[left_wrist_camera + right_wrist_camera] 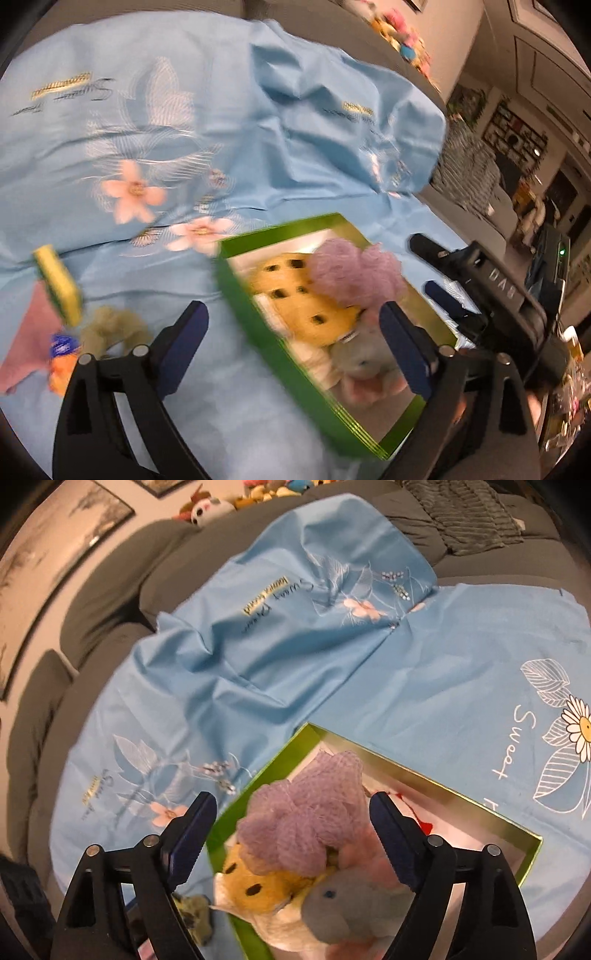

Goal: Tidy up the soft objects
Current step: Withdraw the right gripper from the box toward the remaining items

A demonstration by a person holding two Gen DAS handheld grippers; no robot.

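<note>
In the right wrist view, the right gripper [291, 834] stands with its dark blue-padded fingers [192, 834] spread wide, nothing pinched between them. Just ahead and between them lies the shallow green cardboard box [258, 786] with its pale lining, holding the soft things: a grey plush animal [332, 908] nearest at 6 o'clock, a yellow plush toy with black spots [258, 882] touching it at 7 o'clock, and a lilac mesh bath pouf [306, 812] resting on top of both (it sits between the pads but neither pad touches it). A small mottled soft item [195, 912] lies outside the box at 8 o'clock.

In the left wrist view, the left gripper [295, 339] is likewise spread wide and empty, its right finger over the box's contents, its left finger over the sheet. At 9 o'clock, outside the box, lie a yellow-and-green sponge [59, 280], a beige soft lump [110, 328], an orange and blue item [62, 354] (too blurred to name) and a pink cloth [26, 339].

Beyond, everything rests on a light blue flower-printed sheet [424, 686] spread over a grey couch [110, 590], with small plush toys [207, 507] along its back at 11 o'clock.
</note>
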